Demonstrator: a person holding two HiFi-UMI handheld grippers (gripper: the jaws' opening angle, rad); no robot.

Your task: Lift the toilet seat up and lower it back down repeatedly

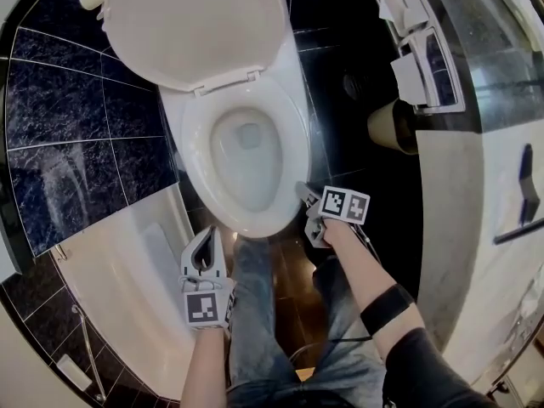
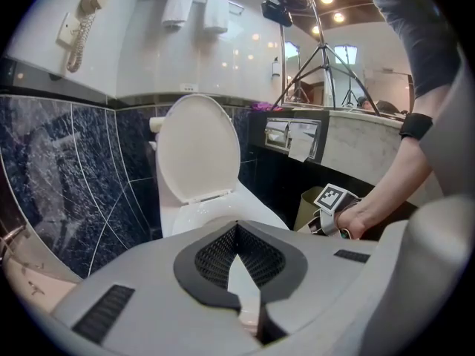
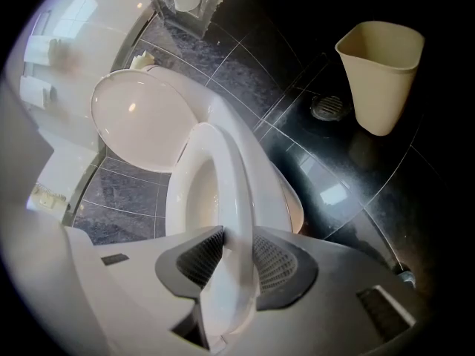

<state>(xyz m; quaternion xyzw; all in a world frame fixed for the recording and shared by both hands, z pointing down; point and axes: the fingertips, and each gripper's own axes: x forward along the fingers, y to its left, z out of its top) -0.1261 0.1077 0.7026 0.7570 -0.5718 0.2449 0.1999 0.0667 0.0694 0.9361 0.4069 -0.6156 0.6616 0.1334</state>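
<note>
Gripping anything, the grey right gripper (image 1: 308,215) with the black ribbed pads? asks one.

Yes, says the other. Its jaws stand partly closed on the front edge of the white oval plastic toilet seat (image 3: 225,188), with a pad pressed against each face (the right gripper view shows this plainly).

And where does that seat lie?

Low over the white ceramic bowl (image 1: 255,185), at the centre of the head view. Whether it rests on the rim or is raised a little, I cannot tell. The white oval lid (image 1: 195,24) stands raised behind it, at the top of the frame.

The grey left gripper (image 1: 209,233)?

Lower left of centre, apart from the toilet. Its tips are together with nothing between them, and its own view looks over the jaws at the bowl and the upright lid.

Anything else nearby?

A beige tapered plastic waste bin (image 3: 382,73) stands on the glossy black floor tiles (image 3: 371,176), at the upper right of the right gripper view. A round metal floor drain (image 3: 329,107) is just beside it. Dark marbled wall tiles (image 1: 68,117) fill the left of the head view.
</note>
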